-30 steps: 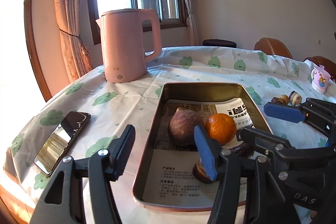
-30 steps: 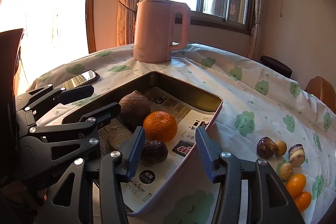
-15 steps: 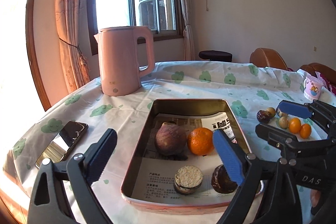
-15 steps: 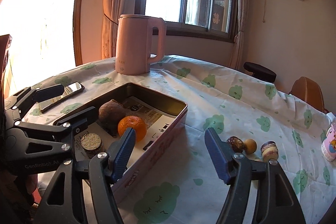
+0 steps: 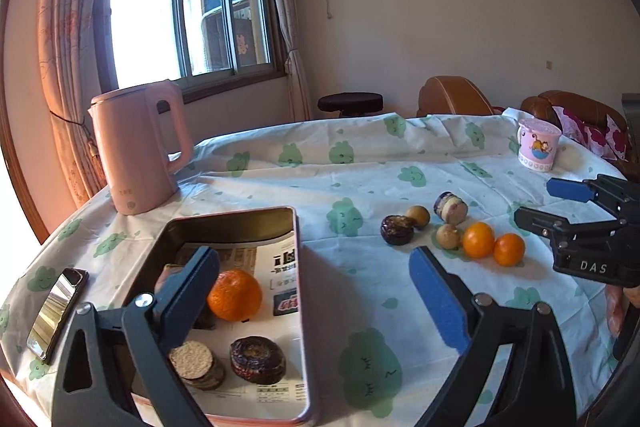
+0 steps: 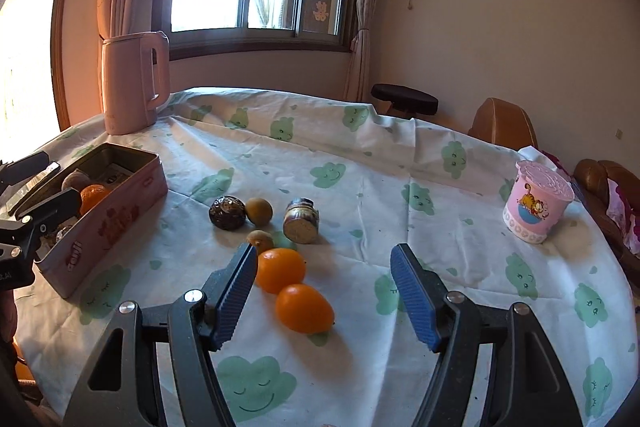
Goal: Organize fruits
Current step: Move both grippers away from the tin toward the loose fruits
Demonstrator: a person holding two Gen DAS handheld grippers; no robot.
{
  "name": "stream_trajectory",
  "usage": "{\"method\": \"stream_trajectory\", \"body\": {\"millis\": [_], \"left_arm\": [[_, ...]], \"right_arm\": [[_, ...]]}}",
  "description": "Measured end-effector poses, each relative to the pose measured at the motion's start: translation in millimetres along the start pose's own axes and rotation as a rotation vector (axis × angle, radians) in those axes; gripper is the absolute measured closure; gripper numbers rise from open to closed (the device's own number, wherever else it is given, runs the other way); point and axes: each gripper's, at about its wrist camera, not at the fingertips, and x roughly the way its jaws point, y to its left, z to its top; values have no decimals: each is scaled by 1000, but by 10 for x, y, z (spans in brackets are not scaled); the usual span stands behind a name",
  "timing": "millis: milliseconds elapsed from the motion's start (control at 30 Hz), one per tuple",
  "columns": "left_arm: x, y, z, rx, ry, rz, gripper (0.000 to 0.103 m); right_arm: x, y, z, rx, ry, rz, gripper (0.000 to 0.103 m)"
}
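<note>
My right gripper (image 6: 324,297), jaws apart and empty, hangs just short of the nearer kumquat (image 6: 304,307), whose long axis runs slantwise across the gap; my left gripper (image 5: 316,301), also open, sits farther off beside the tin (image 5: 303,307).

A pink kettle (image 5: 138,153) stands upright far ahead and to the left of the jaws, near the curtained window (image 5: 188,19). A phone (image 5: 56,311) lies flat at the table's edge, left of the left jaws. A pink cartoon cup (image 6: 536,207) sits ahead and to the right, well apart. Everything rests on a cloud-print tablecloth (image 6: 360,163).
</note>
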Motion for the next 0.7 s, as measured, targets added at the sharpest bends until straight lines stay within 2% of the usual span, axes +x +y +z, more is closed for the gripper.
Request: {"method": "stream_trajectory", "body": {"millis": [267, 367, 500, 667, 700], "left_arm": [[195, -389, 51, 65, 41, -59, 5], [264, -467, 89, 79, 49, -74, 5], [360, -552, 106, 95, 64, -85, 5], [469, -610, 95, 92, 96, -105, 5], [482, -619, 98, 90, 103, -112, 5]], "right_arm": [[156, -74, -108, 7, 85, 76, 33], [204, -53, -106, -3, 107, 84, 37], [281, -49, -113, 0, 143, 114, 49], [380, -6, -120, -19, 196, 136, 51], [408, -2, -123, -21, 210, 140, 56]]}}
